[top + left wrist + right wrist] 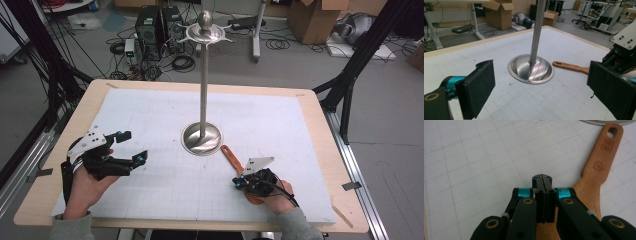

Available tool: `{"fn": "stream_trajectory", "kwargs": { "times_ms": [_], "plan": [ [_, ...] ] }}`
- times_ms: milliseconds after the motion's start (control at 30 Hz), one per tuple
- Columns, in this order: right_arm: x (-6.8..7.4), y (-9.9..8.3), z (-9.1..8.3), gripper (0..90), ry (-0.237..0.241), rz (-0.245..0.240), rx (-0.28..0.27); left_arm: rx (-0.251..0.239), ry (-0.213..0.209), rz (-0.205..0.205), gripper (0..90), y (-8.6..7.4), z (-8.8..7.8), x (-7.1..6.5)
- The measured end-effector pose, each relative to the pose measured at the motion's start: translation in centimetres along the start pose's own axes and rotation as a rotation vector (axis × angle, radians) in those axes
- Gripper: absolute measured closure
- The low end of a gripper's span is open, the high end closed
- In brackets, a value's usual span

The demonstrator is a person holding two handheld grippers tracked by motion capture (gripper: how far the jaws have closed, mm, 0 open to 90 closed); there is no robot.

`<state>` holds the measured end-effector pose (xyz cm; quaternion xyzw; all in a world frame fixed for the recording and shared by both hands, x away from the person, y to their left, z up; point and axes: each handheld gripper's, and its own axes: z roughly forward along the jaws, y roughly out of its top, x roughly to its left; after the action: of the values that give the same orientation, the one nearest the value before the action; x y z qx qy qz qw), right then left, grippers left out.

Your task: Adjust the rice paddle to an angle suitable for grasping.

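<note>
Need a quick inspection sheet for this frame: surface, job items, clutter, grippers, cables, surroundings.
Surface: white gridded mat on a wooden table.
Job's things: metal stand upright mid-mat, round base, star-shaped top with hooks; wooden spatula lying flat by the base, hole end nearest the base.
Clutter: nothing seen on the mat.
Grippers: left gripper jaws wide open, empty, left of the stand; right gripper jaws shut together with nothing between them, directly over the spatula's wider part.
Cables: a black cable runs across the right hand; loose cables on the floor behind.
Surroundings: cardboard boxes, black equipment boxes, black frame struts.
</note>
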<state>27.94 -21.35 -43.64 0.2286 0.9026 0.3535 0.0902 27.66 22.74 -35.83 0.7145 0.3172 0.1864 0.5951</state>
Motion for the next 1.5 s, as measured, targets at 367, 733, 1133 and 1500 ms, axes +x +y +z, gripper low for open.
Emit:
{"fn": "stream_trajectory", "kwargs": {
  "times_ms": [367, 733, 1133, 1500],
  "plan": [
    [-0.8, -2.7, -2.4, 90.0, -0.013, 0.023, -0.009, 0.007, -0.009, 0.002, 8.4, 0.0, 0.5, -0.2],
    [-2.9, -1.8, -3.7, 90.0, -0.062, 0.074, -0.093, 0.012, -0.008, 0.005, 8.4, -0.1, 0.7, -0.3],
    [-7.3, -1.4, -0.8, 90.0, -0.143, 0.204, -0.053, 0.01, -0.015, 0.004, 8.4, -0.1, 0.6, -0.3],
    [-6.3, 0.1, 0.3, 90.0, -0.064, 0.126, -0.023, 0.012, -0.01, 0.002, 8.4, -0.2, 0.6, -0.3]
  ]
}}
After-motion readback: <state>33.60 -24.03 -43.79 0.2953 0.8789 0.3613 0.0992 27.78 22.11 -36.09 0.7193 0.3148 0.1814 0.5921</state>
